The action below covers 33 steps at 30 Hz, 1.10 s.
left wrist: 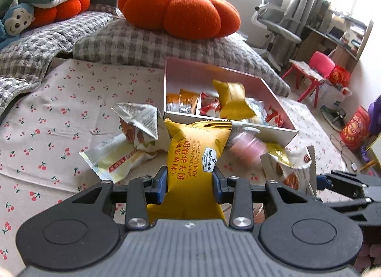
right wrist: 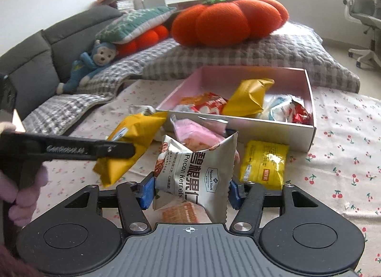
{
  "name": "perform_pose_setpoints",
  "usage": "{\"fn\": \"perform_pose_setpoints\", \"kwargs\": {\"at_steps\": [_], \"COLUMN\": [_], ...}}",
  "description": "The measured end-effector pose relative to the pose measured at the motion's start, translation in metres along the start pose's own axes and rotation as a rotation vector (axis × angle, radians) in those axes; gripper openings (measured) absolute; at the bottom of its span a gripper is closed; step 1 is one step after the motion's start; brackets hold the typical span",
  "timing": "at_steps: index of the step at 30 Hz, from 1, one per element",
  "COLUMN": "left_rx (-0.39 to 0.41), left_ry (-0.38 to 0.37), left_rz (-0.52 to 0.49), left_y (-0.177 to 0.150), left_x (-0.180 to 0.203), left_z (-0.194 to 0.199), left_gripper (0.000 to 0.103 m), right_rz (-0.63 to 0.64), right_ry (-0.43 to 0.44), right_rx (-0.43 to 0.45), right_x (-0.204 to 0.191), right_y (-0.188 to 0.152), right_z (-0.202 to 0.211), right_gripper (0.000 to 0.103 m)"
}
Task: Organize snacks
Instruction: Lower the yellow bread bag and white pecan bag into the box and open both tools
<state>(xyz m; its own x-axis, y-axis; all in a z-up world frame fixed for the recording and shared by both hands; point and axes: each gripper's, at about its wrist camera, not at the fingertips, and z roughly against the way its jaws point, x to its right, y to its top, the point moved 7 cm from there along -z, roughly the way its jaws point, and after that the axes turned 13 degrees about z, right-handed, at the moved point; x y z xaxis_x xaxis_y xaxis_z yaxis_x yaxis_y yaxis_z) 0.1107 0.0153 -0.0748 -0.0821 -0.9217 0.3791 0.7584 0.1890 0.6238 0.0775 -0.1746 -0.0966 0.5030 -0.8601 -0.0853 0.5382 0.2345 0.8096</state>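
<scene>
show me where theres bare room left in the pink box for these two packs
Free: the far half of the pink box, along its back wall behind the yellow pack. Crowded: the near wall, lined with packets. The cherry-print cloth right of the box is bare too.

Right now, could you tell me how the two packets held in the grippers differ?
The waffle sandwich packet is yellow and pinched across its middle; the pecan kernels packet is silver-grey, wider and crumpled. Left gripper holds the waffle, right gripper the pecans. Both are sealed and gripped.
</scene>
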Motion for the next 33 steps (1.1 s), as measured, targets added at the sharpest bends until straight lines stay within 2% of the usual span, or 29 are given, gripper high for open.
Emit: {"fn": "perform_pose_setpoints", "kwargs": {"at_steps": [6, 17, 23, 28, 33], "left_rx": [0.023, 0.084, 0.097, 0.084, 0.071], "left_ry": [-0.008, 0.005, 0.037, 0.036, 0.050], "left_rz": [0.013, -0.020, -0.030, 0.003, -0.008], "left_y": [0.008, 0.028, 0.050, 0.066, 0.079], "left_x": [0.005, 0.026, 0.028, 0.029, 0.036], "left_z": [0.004, 0.000, -0.019, -0.043, -0.075], "left_gripper": [0.034, 0.034, 0.034, 0.034, 0.034], "right_rz": [0.003, -0.047, -0.065, -0.069, -0.069], "right_ry": [0.002, -0.079, -0.146, -0.214, -0.287], "right_rx": [0.032, 0.052, 0.054, 0.022, -0.001], "right_x": [0.000, 0.030, 0.059, 0.088, 0.113], "right_y": [0.008, 0.026, 0.041, 0.052, 0.061], "right_z": [0.017, 0.018, 0.008, -0.016, -0.041], "right_gripper": [0.059, 0.059, 0.059, 0.059, 0.059]}}
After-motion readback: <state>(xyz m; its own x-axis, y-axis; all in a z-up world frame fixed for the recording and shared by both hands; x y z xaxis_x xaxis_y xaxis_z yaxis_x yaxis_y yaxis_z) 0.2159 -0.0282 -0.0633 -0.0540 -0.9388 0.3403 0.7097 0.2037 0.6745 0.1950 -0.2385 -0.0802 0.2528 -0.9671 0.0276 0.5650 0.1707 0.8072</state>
